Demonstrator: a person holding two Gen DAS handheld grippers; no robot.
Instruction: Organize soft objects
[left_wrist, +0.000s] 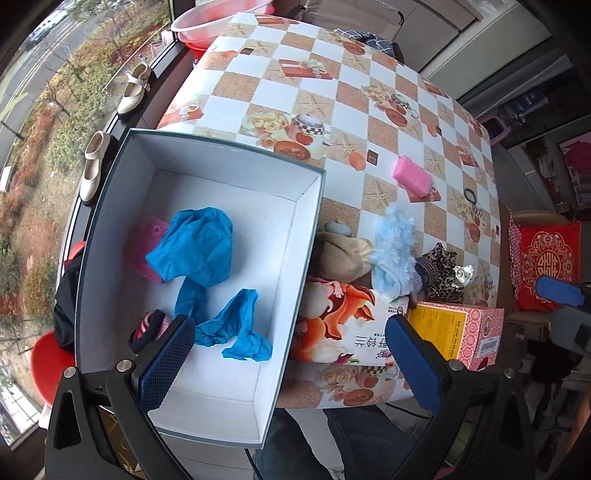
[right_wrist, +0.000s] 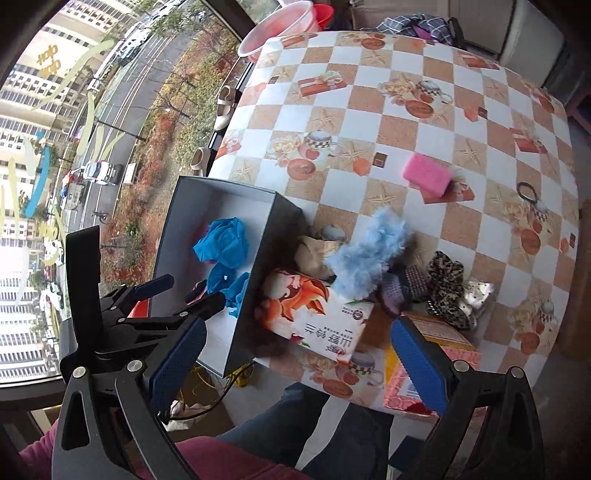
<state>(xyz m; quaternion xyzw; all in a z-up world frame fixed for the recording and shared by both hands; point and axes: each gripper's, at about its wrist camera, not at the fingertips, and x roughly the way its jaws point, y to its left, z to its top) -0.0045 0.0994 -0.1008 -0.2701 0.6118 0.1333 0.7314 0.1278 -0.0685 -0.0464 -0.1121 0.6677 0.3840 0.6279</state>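
An open grey box (left_wrist: 110, 221) with a white inside stands at the table's left front corner. In it lie a blue cloth (left_wrist: 199, 247), a pink sponge (left_wrist: 142, 254) and a striped sock (left_wrist: 147, 328). My left gripper (left_wrist: 291, 365) is open and empty above the box's near end. My right gripper (right_wrist: 295, 365) is open and empty, back from the table's front edge. A fluffy light-blue piece (right_wrist: 365, 258), a beige cloth (right_wrist: 314, 254), knitted and leopard-print items (right_wrist: 443, 280) and a pink sponge (right_wrist: 426, 175) lie on the table outside the box.
A floral tissue pack (right_wrist: 314, 314) and a pink-and-yellow carton (left_wrist: 461, 328) lie at the table's front edge. A black hair tie (right_wrist: 526, 192) lies to the right. A pink basin (right_wrist: 280, 29) stands beyond the far left corner. The left gripper also shows in the right wrist view (right_wrist: 162, 295).
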